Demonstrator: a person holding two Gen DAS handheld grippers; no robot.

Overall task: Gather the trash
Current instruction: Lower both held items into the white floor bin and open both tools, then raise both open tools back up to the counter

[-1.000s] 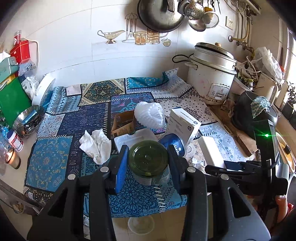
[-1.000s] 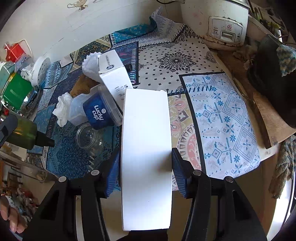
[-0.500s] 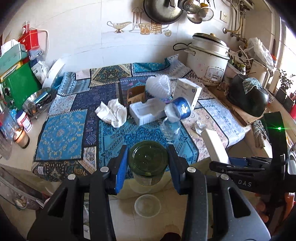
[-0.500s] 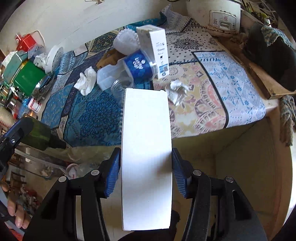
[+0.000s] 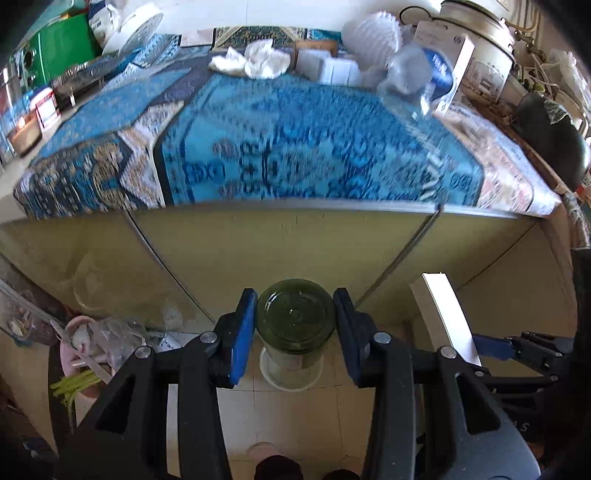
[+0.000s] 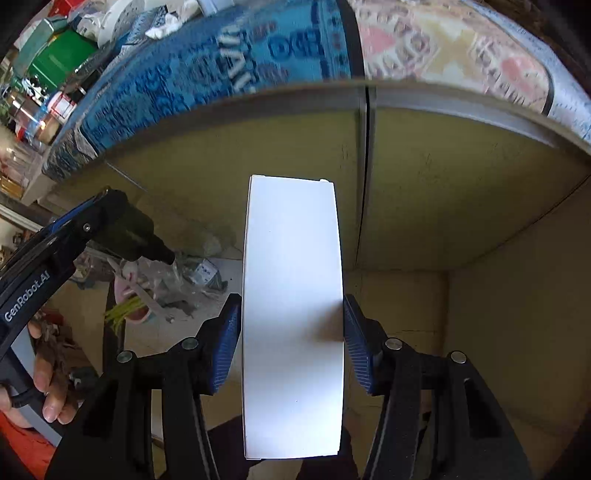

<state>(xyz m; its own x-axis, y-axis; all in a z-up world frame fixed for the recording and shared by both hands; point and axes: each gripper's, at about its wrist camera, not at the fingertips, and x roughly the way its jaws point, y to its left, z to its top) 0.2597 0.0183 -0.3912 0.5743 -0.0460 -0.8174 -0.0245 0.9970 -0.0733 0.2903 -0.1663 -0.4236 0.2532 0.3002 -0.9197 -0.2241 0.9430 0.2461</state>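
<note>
I have my left gripper [image 5: 295,325] clamped on a green glass bottle [image 5: 293,321], its base facing the camera and its dark neck pointing away and down, so the blue pads bite on the round body where it is widest and least likely to slip. In the right wrist view that same bottle [image 6: 133,230] shows at 9 o'clock, neck slanting down toward the floor. My right gripper [image 6: 291,343] is shut on a flat white carton [image 6: 291,314], held lengthwise along the fingers so most of it juts out ahead, probably so it can drop end first.

Both pieces hang in front of the olive cabinet doors [image 5: 258,254], below the edge of the counter with its blue patterned cloth [image 5: 295,147]. I judge I am carrying them down to a bin: at 8 o'clock in the left view a dark-rimmed container [image 5: 55,369] holds plastic wrap, green scraps and a pink dish, which looks like the dump spot. A clear plastic cup [image 5: 291,373] sits on the floor tiles behind the bottle.

More rubbish waits on the counter at 12 o'clock: crumpled tissue [image 5: 255,61], a white foam net [image 5: 371,35], a blue-labelled cup [image 5: 436,74] and a white printed box [image 5: 454,62]
</note>
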